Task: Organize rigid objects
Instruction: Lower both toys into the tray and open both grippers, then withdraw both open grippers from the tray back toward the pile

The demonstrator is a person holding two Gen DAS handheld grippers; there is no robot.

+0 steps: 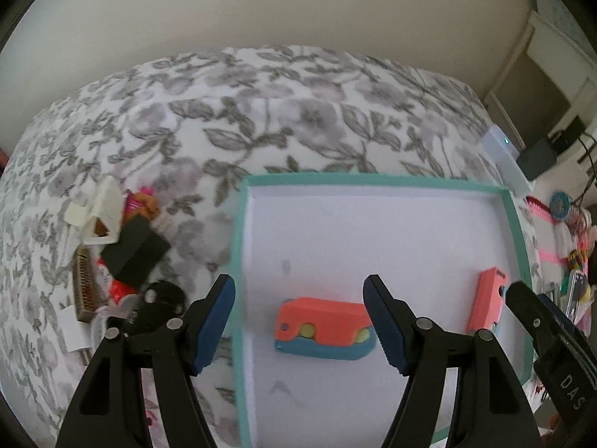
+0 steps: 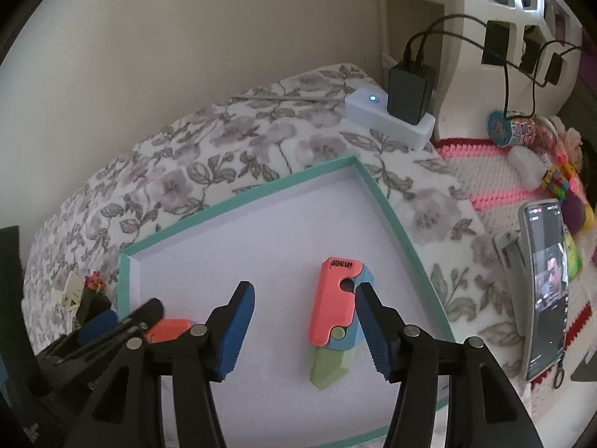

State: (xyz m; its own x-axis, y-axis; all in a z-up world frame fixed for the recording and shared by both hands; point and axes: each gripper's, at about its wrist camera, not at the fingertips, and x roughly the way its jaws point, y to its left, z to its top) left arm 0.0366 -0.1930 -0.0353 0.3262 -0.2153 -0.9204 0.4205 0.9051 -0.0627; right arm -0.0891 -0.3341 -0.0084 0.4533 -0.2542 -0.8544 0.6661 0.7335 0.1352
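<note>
Both tools are released: the left tool (image 1: 300, 321) and right tool (image 2: 304, 330) each hover over a coral-and-blue plastic toy knife (image 1: 321, 326) (image 2: 335, 306) inside the teal-rimmed white cardboard tray (image 1: 240, 261) (image 2: 395, 209).

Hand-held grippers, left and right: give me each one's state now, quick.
Left hand-held gripper: open, holding nothing, over the tray.
Right hand-held gripper: open, holding nothing, beside the coral toy knife.
</note>
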